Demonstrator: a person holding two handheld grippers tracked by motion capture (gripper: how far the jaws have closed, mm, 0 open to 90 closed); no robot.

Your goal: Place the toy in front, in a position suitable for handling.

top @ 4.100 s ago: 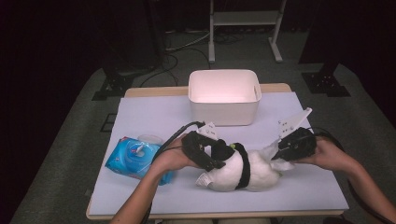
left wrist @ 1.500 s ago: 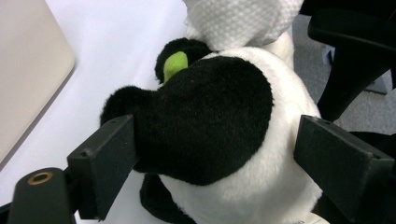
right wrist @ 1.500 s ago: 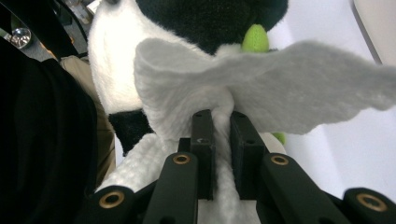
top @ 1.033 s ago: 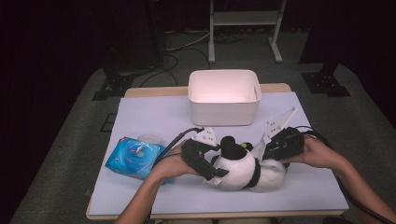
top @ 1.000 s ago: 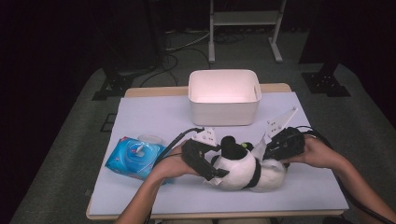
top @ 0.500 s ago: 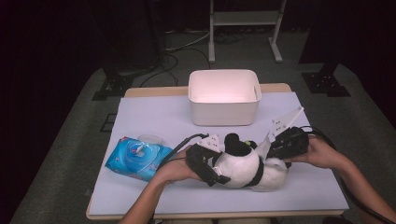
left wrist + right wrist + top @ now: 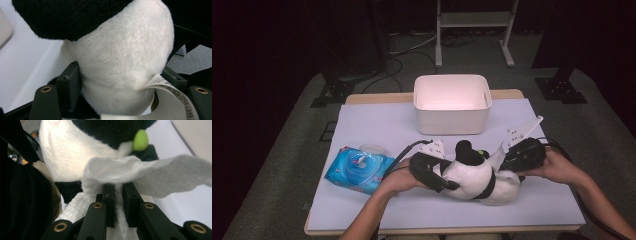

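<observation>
Plush panda (image 7: 474, 177) lies on its side near the front edge of the table (image 7: 377, 125), between both hands. Left claw (image 7: 117, 82): jaws have just been closing, now set around the white body, left pad against the fur, sewn-in label (image 7: 172, 92) by the right pad. Right claw (image 7: 118, 195): jaws nearly together, pinching a white wipe (image 7: 150, 170) held against the panda's side.

Surroundings: white bin (image 7: 452, 102) stands behind the toy, well apart. Blue wipes pack (image 7: 359, 170) lies left of the left hand (image 7: 399, 180), small round lid (image 7: 372, 148) just behind the pack. Nothing between toy and bin.

Surface: pale lilac sheet over wooden table. Room dark; grey carpet, cables, white stand legs beyond.
</observation>
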